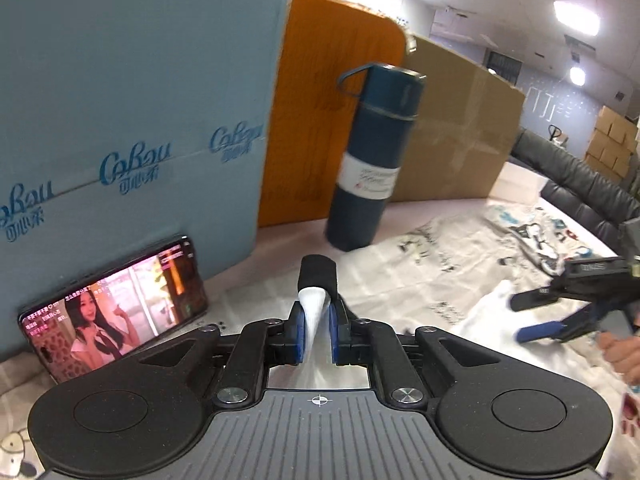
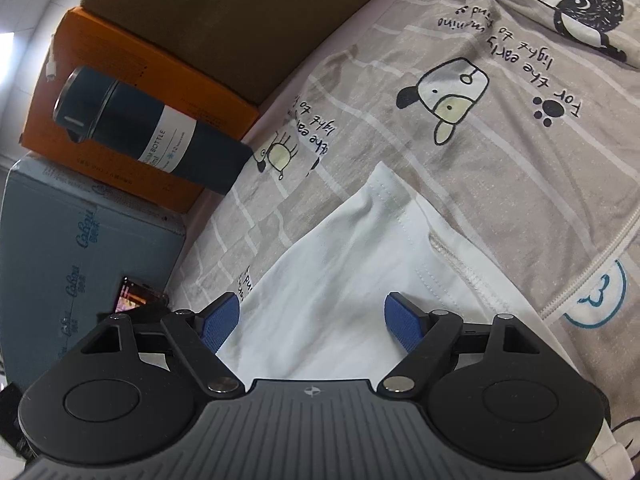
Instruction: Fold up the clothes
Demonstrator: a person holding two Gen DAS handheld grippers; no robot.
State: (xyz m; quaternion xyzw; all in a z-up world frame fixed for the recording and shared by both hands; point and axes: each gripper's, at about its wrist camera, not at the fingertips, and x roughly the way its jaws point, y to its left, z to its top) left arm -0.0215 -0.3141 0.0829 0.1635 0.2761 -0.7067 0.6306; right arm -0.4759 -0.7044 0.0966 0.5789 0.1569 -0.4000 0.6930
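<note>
A white garment [image 2: 344,264] lies on a beige printed sheet [image 2: 500,152], one corner pointing away. My left gripper [image 1: 316,320] is shut on a bunched edge of the white garment [image 1: 314,308] and holds it lifted above the sheet. My right gripper [image 2: 312,320] is open, its blue pads [image 2: 404,328] spread above the white cloth. It also shows in the left wrist view [image 1: 536,316] at the right, jaws apart over the garment.
A dark blue flask [image 1: 372,160] stands on the sheet ahead of my left gripper. Behind it stand a blue box [image 1: 120,120], an orange box [image 1: 332,100] and a cardboard box [image 1: 460,128]. A lit phone [image 1: 116,312] leans on the blue box.
</note>
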